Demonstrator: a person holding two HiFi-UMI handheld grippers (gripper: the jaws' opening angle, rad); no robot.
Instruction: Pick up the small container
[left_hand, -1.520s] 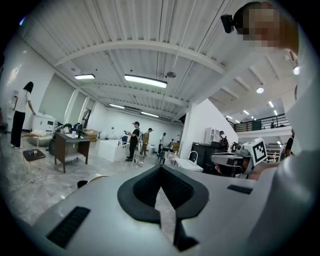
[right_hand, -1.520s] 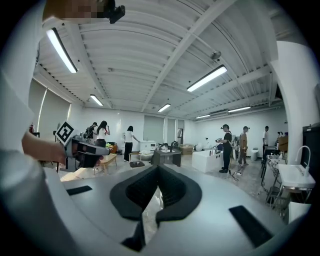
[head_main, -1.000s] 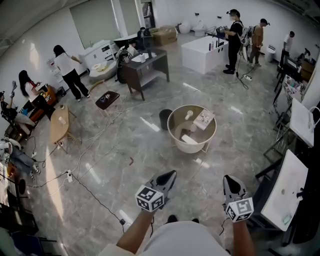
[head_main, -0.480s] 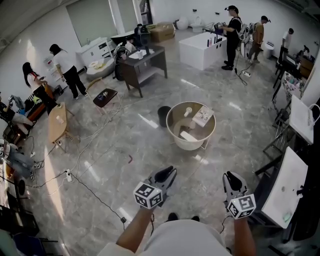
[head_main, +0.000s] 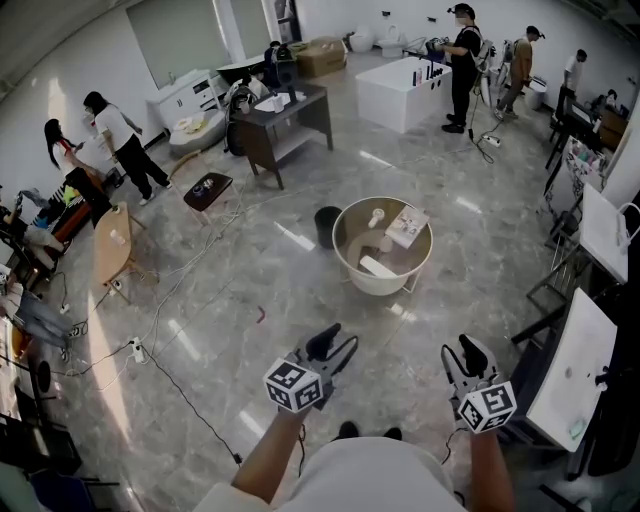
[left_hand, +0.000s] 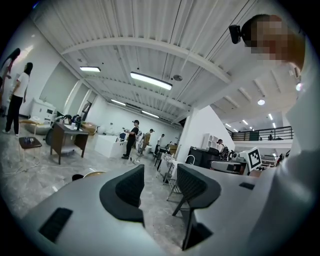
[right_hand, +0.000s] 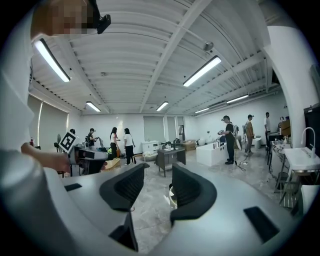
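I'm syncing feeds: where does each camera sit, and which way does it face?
Head view: on the head, steeply down at floor, round tub; forearms, left tongs, right tongs show.
Left gripper view: on left tongs, across the room; jaws opening, empty; shirt at right.
Right gripper view: on right tongs, across the room; jaws opening, empty; sleeve at left.
All share the dark table.

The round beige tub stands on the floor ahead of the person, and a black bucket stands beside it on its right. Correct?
No: the head view shows the black bucket beside the round beige tub on its left, not right.
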